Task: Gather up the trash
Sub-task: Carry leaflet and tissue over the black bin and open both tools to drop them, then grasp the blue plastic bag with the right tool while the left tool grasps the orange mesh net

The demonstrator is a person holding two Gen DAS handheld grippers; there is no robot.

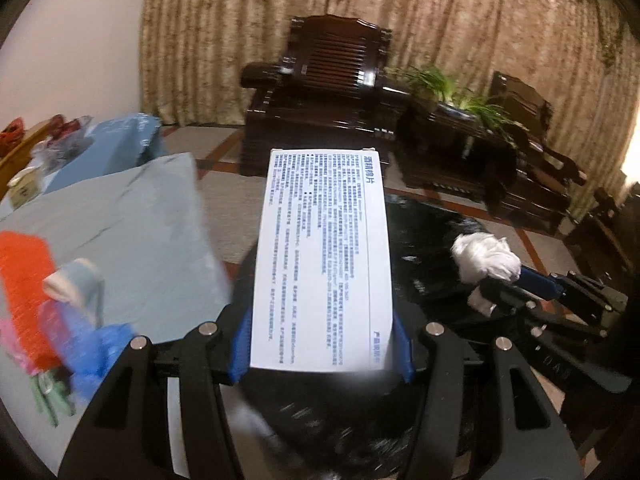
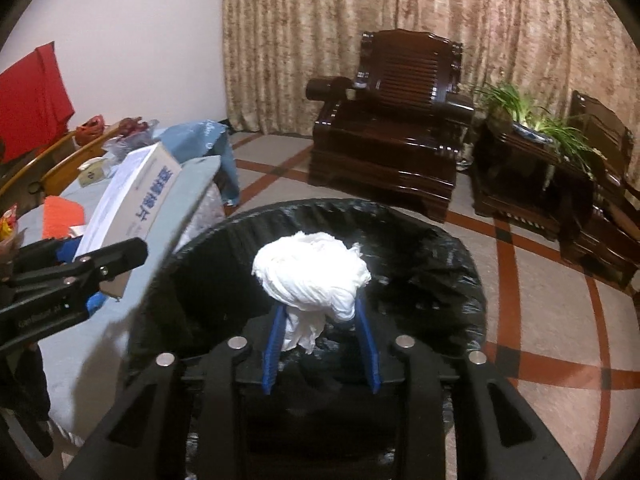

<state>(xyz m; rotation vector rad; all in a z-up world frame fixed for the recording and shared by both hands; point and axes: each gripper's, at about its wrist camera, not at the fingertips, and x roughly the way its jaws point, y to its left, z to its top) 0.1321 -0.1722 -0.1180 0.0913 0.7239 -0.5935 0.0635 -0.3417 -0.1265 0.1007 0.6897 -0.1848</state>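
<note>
The box [image 1: 322,260] is white with blue writing in rows. The tissue [image 2: 310,276] is white. The bin bag [image 2: 432,264] is shiny black. The fingers [image 2: 274,354] are blue, and the frames that carry them are black with silver bolts. The worktop [image 1: 132,232] is pale grey-blue. On it lies an orange cloth [image 1: 28,292], with pink, blue and green bits beside it. The curtain [image 2: 400,12] is tan with a mottled pattern. The chair [image 2: 396,120] is dark shiny brown. The floor [image 2: 540,320] is beige with red-brown stripes. The plant [image 2: 532,116] is green. A red cloth [image 2: 32,100] hangs by the white wall.
</note>
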